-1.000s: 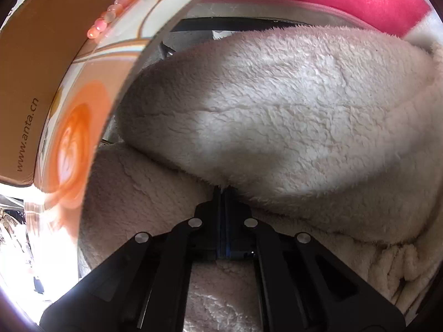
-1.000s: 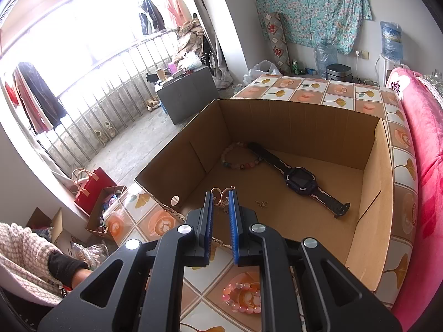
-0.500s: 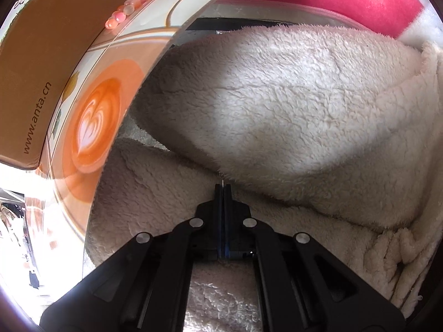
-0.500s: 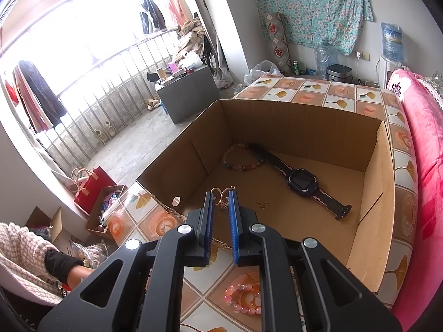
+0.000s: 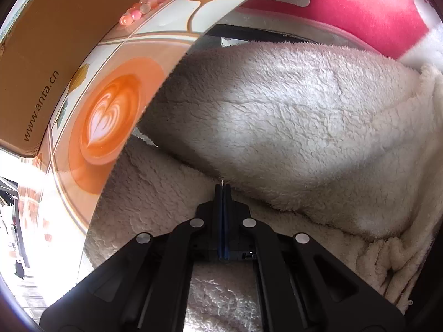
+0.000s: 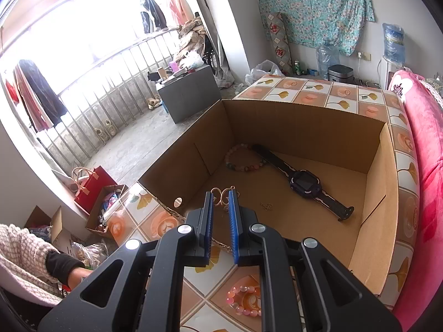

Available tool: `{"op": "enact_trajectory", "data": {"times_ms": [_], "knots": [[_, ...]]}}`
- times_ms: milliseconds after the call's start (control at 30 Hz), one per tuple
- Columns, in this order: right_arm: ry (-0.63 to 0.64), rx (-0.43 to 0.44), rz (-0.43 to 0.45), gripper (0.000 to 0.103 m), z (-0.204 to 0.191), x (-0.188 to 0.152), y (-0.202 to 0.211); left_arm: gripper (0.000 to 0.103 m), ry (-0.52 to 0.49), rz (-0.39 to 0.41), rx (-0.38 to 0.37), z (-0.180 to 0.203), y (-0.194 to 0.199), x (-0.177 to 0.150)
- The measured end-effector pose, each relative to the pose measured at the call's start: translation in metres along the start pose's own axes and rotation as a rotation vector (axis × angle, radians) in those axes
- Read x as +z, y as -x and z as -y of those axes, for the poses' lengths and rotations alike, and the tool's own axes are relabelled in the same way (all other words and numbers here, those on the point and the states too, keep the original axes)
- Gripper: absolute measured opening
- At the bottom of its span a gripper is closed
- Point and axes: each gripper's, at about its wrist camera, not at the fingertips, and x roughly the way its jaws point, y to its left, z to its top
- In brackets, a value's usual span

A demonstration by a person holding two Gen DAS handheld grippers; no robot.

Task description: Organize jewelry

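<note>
A tiled table (image 6: 313, 94) carries an open cardboard box (image 6: 371, 221) holding a watch (image 6: 304, 182), a bead bracelet (image 6: 243, 160) and gold rings (image 6: 218, 196), while a pink bracelet (image 6: 243, 298) lies on the tiles just outside it. The left gripper (image 5: 223, 191) is closed over white fleece (image 5: 290, 127), a thin metal tip showing at its jaws. The right gripper (image 6: 220, 202), jaws slightly apart and holding nothing, hangs over the box's near wall.

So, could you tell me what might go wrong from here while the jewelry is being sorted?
1. The shut left gripper seems to pinch only a thin silver piece above the fluffy white fabric; if dropped, it could vanish in the pile.
2. The gold chain hangs over the box wall and may slide out.
3. The pink bracelet lies on the table, outside the box, and could be overlooked.
</note>
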Motion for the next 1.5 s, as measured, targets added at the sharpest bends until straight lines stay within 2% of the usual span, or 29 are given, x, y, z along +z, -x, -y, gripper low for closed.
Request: {"op": "enact_trajectory", "data": {"times_ms": [533, 900, 1000, 1300, 1500], "knots": [[-0.003, 0.003, 0.009, 0.011, 0.000, -0.001, 0.002, 0.000, 0.189, 0.051, -0.109, -0.049, 0.063, -0.013], [0.007, -0.001, 0.037, 0.011, -0.008, -0.002, 0.020, 0.000, 0.226, 0.043, -0.085, -0.070, 0.106, -0.030], [0.009, -0.001, 0.043, 0.011, -0.010, -0.002, 0.023, 0.000, 0.237, 0.035, -0.078, -0.068, 0.104, -0.029], [0.005, -0.010, 0.042, 0.011, -0.007, -0.003, 0.026, 0.000, 0.146, 0.006, -0.038, -0.054, 0.087, -0.012], [-0.011, -0.018, 0.037, 0.011, -0.002, -0.006, 0.027, 0.000, 0.114, -0.026, -0.053, -0.053, 0.074, -0.007]]}}
